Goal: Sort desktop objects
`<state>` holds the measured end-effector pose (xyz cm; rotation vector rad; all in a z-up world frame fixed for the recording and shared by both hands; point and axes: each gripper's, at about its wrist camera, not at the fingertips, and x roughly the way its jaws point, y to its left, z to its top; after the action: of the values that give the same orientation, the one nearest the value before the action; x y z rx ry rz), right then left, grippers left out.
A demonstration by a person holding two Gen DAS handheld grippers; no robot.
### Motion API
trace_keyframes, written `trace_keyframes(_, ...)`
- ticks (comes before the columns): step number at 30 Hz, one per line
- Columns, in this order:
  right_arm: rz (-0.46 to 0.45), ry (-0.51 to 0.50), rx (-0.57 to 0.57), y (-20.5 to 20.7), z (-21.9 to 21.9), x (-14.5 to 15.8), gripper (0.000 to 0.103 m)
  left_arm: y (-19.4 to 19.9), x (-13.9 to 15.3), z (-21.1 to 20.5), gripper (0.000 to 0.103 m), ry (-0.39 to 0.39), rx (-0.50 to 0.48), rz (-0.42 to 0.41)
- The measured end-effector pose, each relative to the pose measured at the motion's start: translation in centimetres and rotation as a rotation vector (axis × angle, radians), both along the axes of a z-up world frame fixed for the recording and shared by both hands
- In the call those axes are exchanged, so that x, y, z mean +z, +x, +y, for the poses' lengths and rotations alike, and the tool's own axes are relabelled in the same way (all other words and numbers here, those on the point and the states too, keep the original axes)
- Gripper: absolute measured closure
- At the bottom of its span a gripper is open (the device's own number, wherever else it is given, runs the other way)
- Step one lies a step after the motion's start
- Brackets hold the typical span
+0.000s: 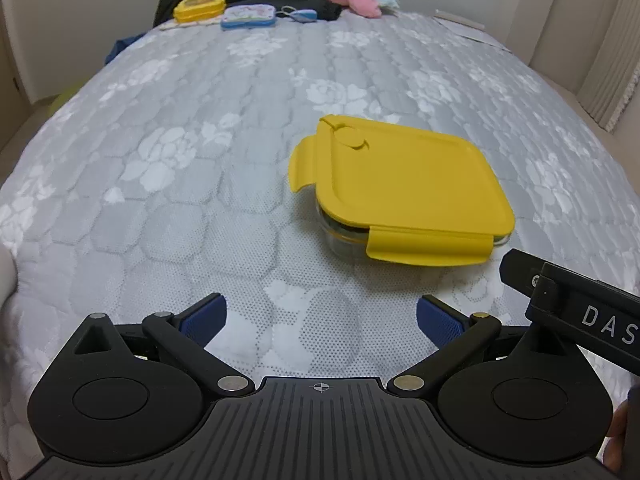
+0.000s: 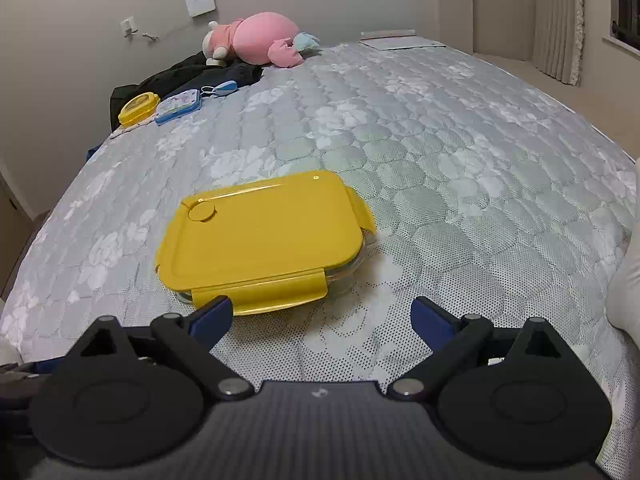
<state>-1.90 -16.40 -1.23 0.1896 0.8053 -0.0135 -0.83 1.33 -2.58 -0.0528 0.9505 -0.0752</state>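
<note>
Left hand-held gripper spread, right hand-held gripper spread, "DAS" lettering, yellow-lidded container

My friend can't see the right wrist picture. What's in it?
A glass box with a yellow lid sits on a flowery grey bed, just ahead of the open right tongs. Far behind lie a pink plush toy and two small boxes.

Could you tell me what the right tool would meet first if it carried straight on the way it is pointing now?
Probably the yellow-lidded container. The right tool, open and empty, points over the mattress with the container's near clip just ahead, left of centre; its left finger would likely touch that clip first. Depth is uncertain.
</note>
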Motion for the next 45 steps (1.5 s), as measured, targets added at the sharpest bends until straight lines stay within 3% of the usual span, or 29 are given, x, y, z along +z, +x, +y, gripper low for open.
trace_keyframes(29,0.024,0.019,0.017,-0.1,0.2,-0.3,0.005,0.0,-0.6,-0.3,0.0,-0.019,-0.018,0.041)
trace_keyframes(36,0.003,0.016,0.032,-0.4,0.2,-0.2,0.005,-0.3,-0.4,0.1,0.0,-0.035,-0.036,0.035)
trace_keyframes(40,0.007,0.043,0.039,-1.4,-0.7,0.9,0.005,-1.5,1.1,1.2,0.0,-0.052,-0.063,-0.005)
trace_keyframes(43,0.036,0.069,0.108,-1.7,-1.9,2.5,0.005,-1.7,2.1,1.4,0.0,0.02,-0.089,-0.022)
trace_keyframes(45,0.026,-0.014,0.19,-1.0,-2.2,3.6,0.005,-1.0,2.2,1.2,0.0,0.099,-0.095,-0.016)
